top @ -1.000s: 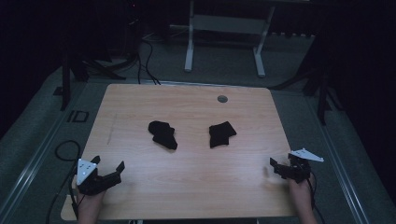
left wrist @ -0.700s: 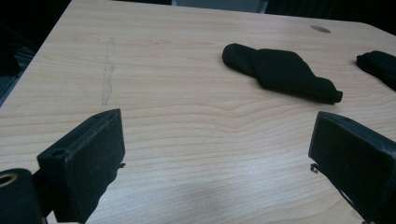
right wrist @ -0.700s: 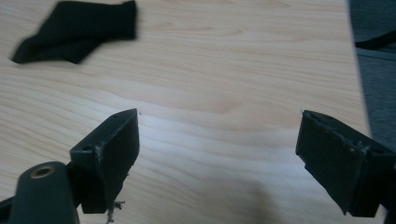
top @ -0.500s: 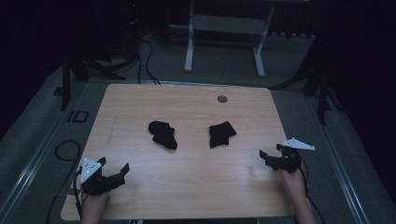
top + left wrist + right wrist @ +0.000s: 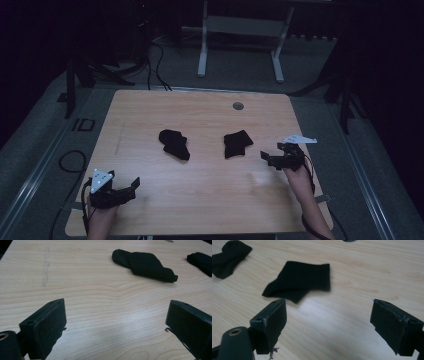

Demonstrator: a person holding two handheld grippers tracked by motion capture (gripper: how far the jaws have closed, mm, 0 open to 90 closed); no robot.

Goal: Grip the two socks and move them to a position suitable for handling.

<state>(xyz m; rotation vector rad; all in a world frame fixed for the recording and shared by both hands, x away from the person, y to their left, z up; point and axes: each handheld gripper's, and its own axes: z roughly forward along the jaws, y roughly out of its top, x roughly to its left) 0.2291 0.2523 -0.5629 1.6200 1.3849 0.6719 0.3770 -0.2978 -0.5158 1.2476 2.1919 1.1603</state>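
Tabletop (image 5: 200, 200) — right gripper (image 5: 267, 159) nearer sock (image 5: 236, 144).

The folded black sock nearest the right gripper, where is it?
In the high view the folded black fabric sock lies right of the table's middle, between the rumpled black sock and the open right gripper.

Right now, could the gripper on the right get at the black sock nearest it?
Probably yes: the right gripper has its jaws wide open, facing the folded black sock, with only bare table between them.
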